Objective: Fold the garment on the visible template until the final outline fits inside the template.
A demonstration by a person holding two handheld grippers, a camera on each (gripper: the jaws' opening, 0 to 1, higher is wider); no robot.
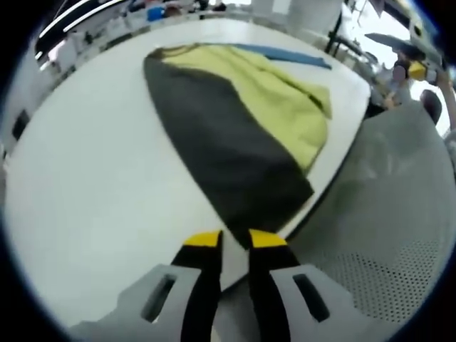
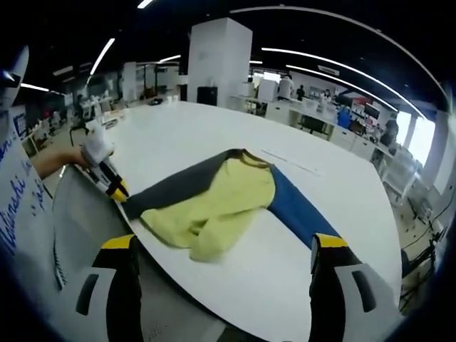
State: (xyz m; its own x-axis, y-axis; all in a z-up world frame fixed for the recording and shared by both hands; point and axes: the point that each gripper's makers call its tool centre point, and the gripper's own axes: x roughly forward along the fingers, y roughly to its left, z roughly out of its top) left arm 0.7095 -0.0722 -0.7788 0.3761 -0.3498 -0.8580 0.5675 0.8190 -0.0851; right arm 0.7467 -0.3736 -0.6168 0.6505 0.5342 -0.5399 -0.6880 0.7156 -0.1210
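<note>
A garment with a yellow body (image 1: 285,107), a dark grey part (image 1: 221,142) and a blue sleeve (image 1: 285,53) lies flat on the white table (image 1: 92,178). My left gripper (image 1: 235,239) has its yellow-tipped jaws close together at the table's near edge, pinching the dark grey corner. From the right gripper view, the left gripper (image 2: 115,187) sits at the end of the grey sleeve (image 2: 171,187), held by a gloved hand (image 2: 95,148). My right gripper (image 2: 222,242) hovers wide open above the table edge, in front of the yellow body (image 2: 221,203) and blue sleeve (image 2: 299,210), holding nothing.
A grey mesh chair (image 1: 399,214) stands against the table edge beside the left gripper, and its seat (image 2: 85,214) shows under the right one. A faint thin line (image 2: 288,162) marks the table (image 2: 342,185) beyond the garment. Desks and people fill the far room.
</note>
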